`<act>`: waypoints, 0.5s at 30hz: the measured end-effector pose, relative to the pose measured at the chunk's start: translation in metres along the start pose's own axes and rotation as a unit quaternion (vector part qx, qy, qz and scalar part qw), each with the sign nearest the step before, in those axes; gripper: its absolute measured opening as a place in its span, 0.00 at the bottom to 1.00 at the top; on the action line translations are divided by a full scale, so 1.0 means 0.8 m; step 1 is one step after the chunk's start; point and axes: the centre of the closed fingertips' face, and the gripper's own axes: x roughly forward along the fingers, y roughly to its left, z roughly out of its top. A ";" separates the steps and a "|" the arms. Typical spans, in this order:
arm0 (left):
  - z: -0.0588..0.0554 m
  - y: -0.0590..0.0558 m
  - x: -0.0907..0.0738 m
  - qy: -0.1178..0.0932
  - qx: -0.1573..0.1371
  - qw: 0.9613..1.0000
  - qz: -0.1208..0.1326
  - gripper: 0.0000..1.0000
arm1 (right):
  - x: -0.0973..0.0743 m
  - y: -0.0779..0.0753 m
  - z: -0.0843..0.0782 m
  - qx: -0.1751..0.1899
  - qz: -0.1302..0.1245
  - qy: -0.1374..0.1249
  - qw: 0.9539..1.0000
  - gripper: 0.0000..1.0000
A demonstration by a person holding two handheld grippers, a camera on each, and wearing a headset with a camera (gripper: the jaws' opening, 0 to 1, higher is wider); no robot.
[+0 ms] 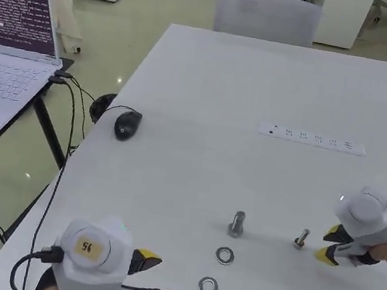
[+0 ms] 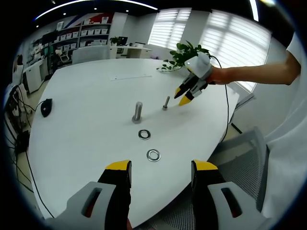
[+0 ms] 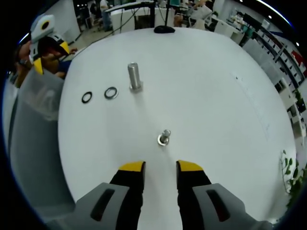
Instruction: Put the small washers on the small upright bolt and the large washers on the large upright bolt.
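Washers lie flat on the white table [image 1: 205, 117]: the far washer [image 1: 224, 255] just beside the large upright bolt [image 1: 237, 224], the near washer [image 1: 208, 286] close to the left gripper [image 1: 166, 279]; the small upright bolt [image 1: 301, 239] stands near the right gripper [image 1: 326, 244]. Both grippers are empty; the left's jaws gape wide, the right's stand narrower.

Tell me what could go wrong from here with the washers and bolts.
1. The near washer and far washer lie flat on the table. The left gripper, jaws open, may push them along instead of lifting them, perhaps toward the table's near edge.
2. The right gripper hovers close to the small bolt, which seems to stand loose. A bump may tip it.
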 end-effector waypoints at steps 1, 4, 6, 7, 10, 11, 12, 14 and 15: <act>0.001 -0.001 0.001 0.001 0.002 1.000 -0.002 0.49 | -0.001 0.001 -0.001 0.005 -0.004 -0.004 1.000 0.27; 0.003 -0.003 0.003 0.003 0.009 1.000 -0.006 0.49 | -0.007 0.010 -0.007 0.015 -0.010 -0.013 1.000 0.28; 0.004 -0.004 0.004 0.004 0.010 1.000 -0.008 0.49 | -0.009 0.016 -0.010 0.025 -0.014 -0.020 0.999 0.27; 0.005 -0.005 0.005 0.005 0.012 1.000 -0.010 0.49 | -0.008 0.021 -0.012 0.030 -0.012 -0.024 0.999 0.27; 0.007 -0.006 0.007 0.006 0.017 1.000 -0.014 0.49 | -0.007 0.035 -0.018 0.033 -0.011 -0.026 0.999 0.28; 0.007 -0.007 0.008 0.006 0.019 1.000 -0.016 0.49 | -0.007 0.038 -0.019 0.031 -0.011 -0.027 0.999 0.28; 0.007 -0.008 0.008 0.007 0.020 1.000 -0.016 0.49 | -0.006 0.041 -0.021 0.032 -0.012 -0.028 0.999 0.28; 0.007 -0.008 0.009 0.008 0.022 1.000 -0.017 0.49 | -0.003 0.044 -0.024 0.036 -0.013 -0.033 0.999 0.28; 0.007 -0.008 0.010 0.008 0.022 1.000 -0.018 0.49 | -0.004 0.046 -0.024 0.039 -0.014 -0.036 0.998 0.28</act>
